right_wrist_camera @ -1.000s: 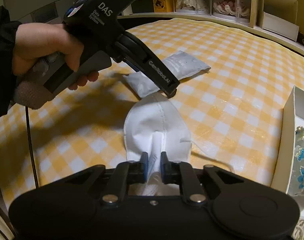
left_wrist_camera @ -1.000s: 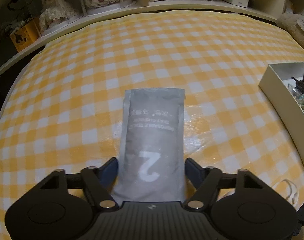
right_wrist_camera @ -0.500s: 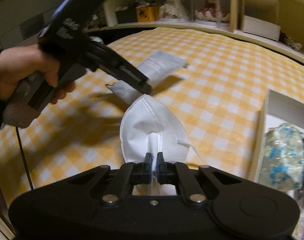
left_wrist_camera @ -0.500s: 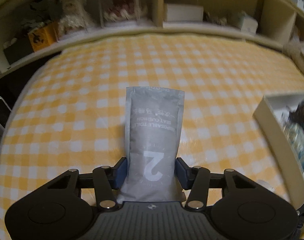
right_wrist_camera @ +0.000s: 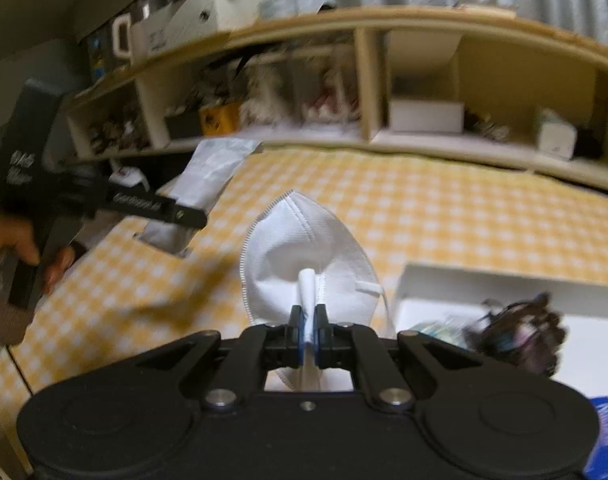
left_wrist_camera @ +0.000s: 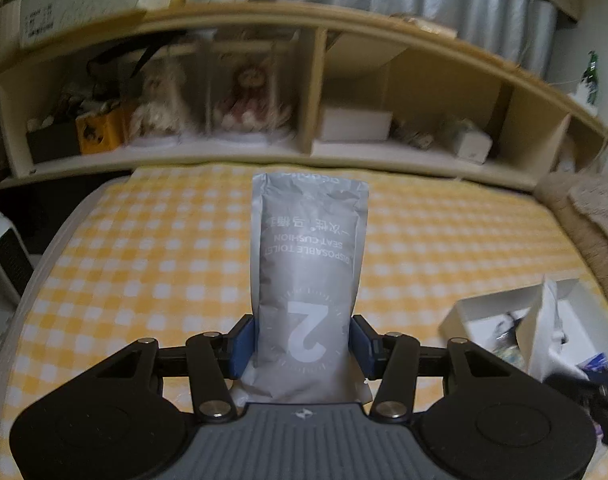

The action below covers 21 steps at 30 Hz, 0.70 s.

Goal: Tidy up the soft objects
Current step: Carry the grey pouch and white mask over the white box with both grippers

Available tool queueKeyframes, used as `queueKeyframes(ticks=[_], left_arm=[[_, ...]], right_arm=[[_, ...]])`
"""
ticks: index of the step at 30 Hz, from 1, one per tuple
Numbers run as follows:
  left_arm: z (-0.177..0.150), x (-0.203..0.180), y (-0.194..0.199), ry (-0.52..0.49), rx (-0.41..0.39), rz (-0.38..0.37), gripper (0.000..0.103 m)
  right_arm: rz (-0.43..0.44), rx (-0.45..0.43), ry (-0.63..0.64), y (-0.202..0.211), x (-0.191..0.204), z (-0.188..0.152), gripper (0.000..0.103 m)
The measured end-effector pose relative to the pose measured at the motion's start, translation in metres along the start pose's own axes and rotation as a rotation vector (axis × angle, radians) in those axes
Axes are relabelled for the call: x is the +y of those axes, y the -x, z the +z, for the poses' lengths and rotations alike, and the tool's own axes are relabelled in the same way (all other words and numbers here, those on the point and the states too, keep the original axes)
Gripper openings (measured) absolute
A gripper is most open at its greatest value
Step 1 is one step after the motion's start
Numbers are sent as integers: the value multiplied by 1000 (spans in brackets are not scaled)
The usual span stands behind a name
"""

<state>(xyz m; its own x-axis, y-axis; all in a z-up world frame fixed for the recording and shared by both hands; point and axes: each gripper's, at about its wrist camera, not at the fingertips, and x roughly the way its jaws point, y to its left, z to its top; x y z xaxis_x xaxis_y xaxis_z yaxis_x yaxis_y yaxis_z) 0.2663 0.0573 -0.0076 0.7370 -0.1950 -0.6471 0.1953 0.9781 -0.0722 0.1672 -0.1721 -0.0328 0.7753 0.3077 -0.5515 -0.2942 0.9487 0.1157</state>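
In the left wrist view, the left gripper (left_wrist_camera: 302, 346) has its two blue pads (left_wrist_camera: 241, 346) pressed against the sides of a grey pouch (left_wrist_camera: 310, 264), closed to the pouch's width near its lower end. The pouch stands up along the fingers, clear of the yellow checked bed cover (left_wrist_camera: 143, 264) behind it. Gripping low and by the narrow sides probably keeps the soft pack from folding over while it is carried. At the right edge sits a white box (left_wrist_camera: 504, 308) holding small items — likely the place the soft things are being gathered into. Its contents are cut off by the frame and blurred, so I cannot name them. The shelf (left_wrist_camera: 304, 152) behind the bed is smeared too; dolls and small boxes are only roughly readable.

In the right wrist view, the right gripper (right_wrist_camera: 310, 326) is closed almost completely, pinching the central fold of a white face mask (right_wrist_camera: 310, 256). The mask fans out above the fingers and hangs free over the bed cover (right_wrist_camera: 444, 208), one ear loop (right_wrist_camera: 370, 289) trailing to the right. Holding it by the stiff fold seems a sensible way to stop thin fabric slipping. Just to the right and below lies the white box (right_wrist_camera: 504, 280), with a dark, blurred bundle (right_wrist_camera: 516, 336) inside that I cannot identify. On the left, the other hand (right_wrist_camera: 7, 240) holds the left gripper with its pouch (right_wrist_camera: 207, 176) lifted; part of that hand is cut off by the frame.
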Motion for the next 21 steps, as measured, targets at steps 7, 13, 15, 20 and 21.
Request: queueKeyframes(ticks=[7,13,15,20,21], left_arm=[[4,-28,27,-17,-64,-50,52],[-5,-54,42,-8,-84,-83,52],[-9,-64,45,-9,-87,-84,52],[-16,-94,43,-3,-82,-100,52],[-16,-98,41,2,-79,-107,52]], right_arm=[[-54,-44,-5,27,-24,12,5],[-103,-72,-53,43,-51,16,5],[-117,-78,-65,47,-62,18,5],[-153,-95,-94,58,-87,18,5],[-166,-100,-95,60,-91,18,5]])
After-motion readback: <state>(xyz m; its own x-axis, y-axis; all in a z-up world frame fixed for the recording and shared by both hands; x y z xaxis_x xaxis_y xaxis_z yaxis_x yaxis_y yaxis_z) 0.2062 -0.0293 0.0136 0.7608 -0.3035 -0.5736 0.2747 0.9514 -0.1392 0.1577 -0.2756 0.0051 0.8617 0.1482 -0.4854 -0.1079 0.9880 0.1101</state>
